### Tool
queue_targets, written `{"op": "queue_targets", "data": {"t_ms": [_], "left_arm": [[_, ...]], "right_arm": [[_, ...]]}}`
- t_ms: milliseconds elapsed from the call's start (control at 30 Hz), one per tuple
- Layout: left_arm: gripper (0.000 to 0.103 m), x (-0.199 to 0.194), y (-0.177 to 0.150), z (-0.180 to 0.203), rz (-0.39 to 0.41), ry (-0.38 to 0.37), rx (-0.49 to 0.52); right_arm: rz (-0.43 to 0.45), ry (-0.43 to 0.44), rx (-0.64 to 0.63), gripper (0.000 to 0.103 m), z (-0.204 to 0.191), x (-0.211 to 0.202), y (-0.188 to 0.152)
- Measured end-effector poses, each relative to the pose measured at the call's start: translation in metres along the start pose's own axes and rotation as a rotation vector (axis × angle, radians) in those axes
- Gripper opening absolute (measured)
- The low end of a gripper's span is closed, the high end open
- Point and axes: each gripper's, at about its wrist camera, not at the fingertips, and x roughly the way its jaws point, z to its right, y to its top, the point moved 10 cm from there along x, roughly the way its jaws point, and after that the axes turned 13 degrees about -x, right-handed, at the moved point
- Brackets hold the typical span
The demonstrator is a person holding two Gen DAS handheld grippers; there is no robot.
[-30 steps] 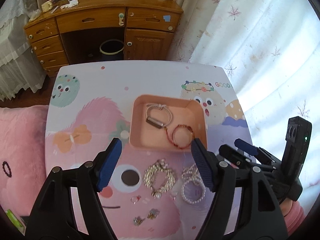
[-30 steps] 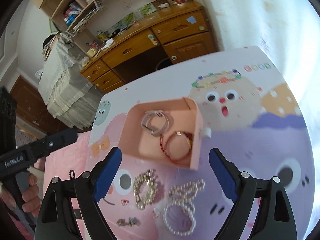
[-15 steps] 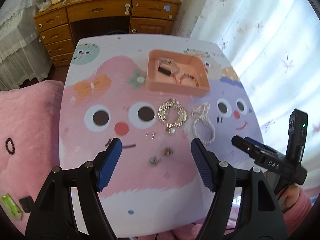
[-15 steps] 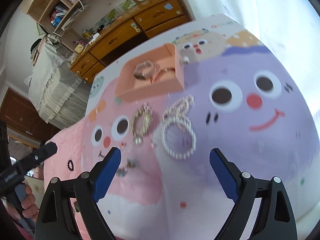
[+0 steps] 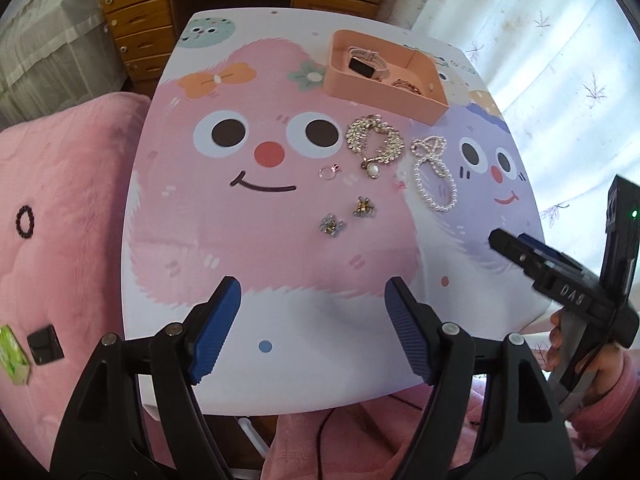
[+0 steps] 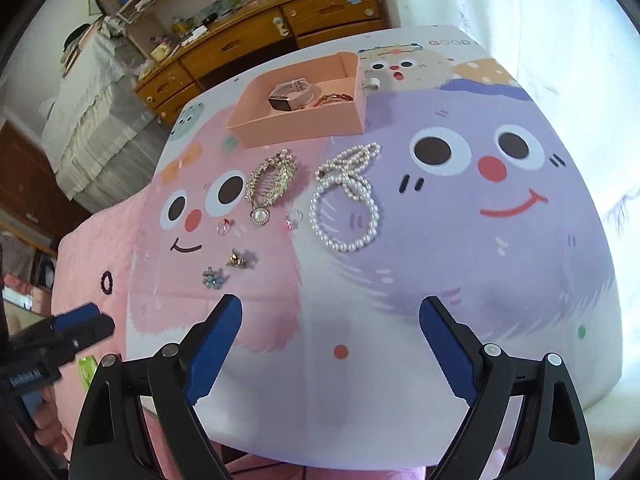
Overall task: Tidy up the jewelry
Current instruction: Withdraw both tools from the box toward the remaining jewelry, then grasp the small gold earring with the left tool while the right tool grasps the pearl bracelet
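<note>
A pink tray (image 5: 348,84) (image 6: 296,130) at the table's far side holds a watch (image 5: 362,62) (image 6: 290,92) and a red bracelet (image 6: 332,98). In front of it lie a gold crystal necklace (image 5: 374,142) (image 6: 272,184), a pearl necklace (image 5: 434,178) (image 6: 346,204), two small rings (image 5: 329,171) (image 6: 294,218) and two small earrings (image 5: 348,216) (image 6: 226,268). My left gripper (image 5: 312,328) is open and empty over the near table edge. My right gripper (image 6: 330,344) is open and empty, also near the front edge, and shows at the right of the left wrist view (image 5: 560,280).
The cartoon-print table (image 5: 240,320) stands between a pink cushion (image 5: 60,200) on the left and white curtains (image 5: 560,40) on the right. A wooden desk (image 6: 260,36) stands behind. A black bead ring (image 5: 25,222) lies on the cushion.
Both grippers have pulled back from the tray toward the near table edge, open and empty throughout. The jewelry has not moved.
</note>
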Motion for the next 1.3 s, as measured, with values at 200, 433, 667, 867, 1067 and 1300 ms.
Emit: {"op": "queue_targets", "data": {"t_ms": [200,433,667,867,1067,1300], "left_arm": [[0.073,0.018,0.005,-0.002,0.023,0.051,-0.084],[0.073,0.059,0.017,0.016,0.140,0.090,-0.063],[0.070,0.095,0.024,0.031,0.214,0.128,-0.017],[0.053,0.122,0.029,0.026,0.224,0.199,-0.046],[0.040,0.137,0.030,0.026,0.201,0.211,-0.059],[0.025,0.142,0.036,0.031,0.185,0.175,-0.093]], "right_arm": [[-0.037,0.022,-0.100,0.089,0.017,0.010,0.034],[-0.094,0.060,-0.219,0.064,0.035,0.044,0.045],[-0.093,0.132,-0.324,0.048,0.036,0.075,0.042],[-0.078,0.149,-0.396,0.039,0.034,0.097,0.046],[-0.083,0.133,-0.423,0.022,0.039,0.108,0.051],[-0.067,0.128,-0.463,0.010,0.039,0.112,0.055]]}}
